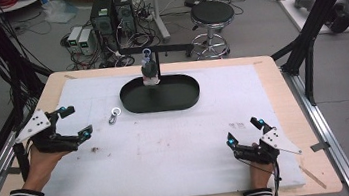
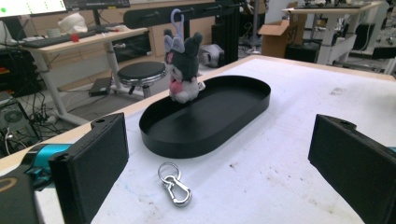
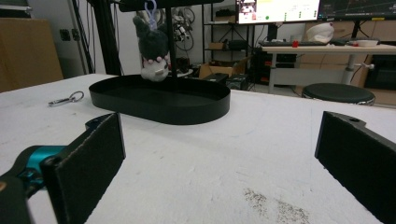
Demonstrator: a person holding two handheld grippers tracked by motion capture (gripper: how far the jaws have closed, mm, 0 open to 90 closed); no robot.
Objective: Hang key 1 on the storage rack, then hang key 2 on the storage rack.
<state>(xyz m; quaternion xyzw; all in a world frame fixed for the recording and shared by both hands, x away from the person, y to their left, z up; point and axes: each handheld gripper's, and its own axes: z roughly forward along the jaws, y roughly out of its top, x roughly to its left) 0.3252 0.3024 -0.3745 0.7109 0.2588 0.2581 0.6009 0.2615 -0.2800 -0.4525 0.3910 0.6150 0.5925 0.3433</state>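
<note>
- The left tongs [image 1: 74, 122] sit over the left side of the worktop [image 1: 270, 73], held in the person's left hand [image 1: 39, 162]; their jaws stand wide apart with nothing between them.
- In the left gripper view the two black jaws frame a bare stretch of the white mat [image 2: 289, 154], and the metal key clip [image 2: 174, 184] lies on the mat just ahead of them, between the jaws' line of sight and the tray.
- The right tongs [image 1: 244, 130] rest low at the near right of the mat, gripped by the right hand [image 1: 258, 174]; their jaws are also spread wide and hold nothing.
- The key clip [image 1: 114, 116] lies flat on the mat, just beside the left end of the black oval tray [image 1: 135, 105], not touching it.
- The tray sits at the far middle of the mat; a thin black post [image 1: 157, 67] stands up from it.
- A small grey and white plush toy [image 2: 183, 70] with a lilac loop on top is upright at the tray's far rim, by the post.
- Dark crumbs speckle the mat near the right tongs.
- A black stool [image 1: 211, 15] stands on the floor beyond the worktop.
</note>
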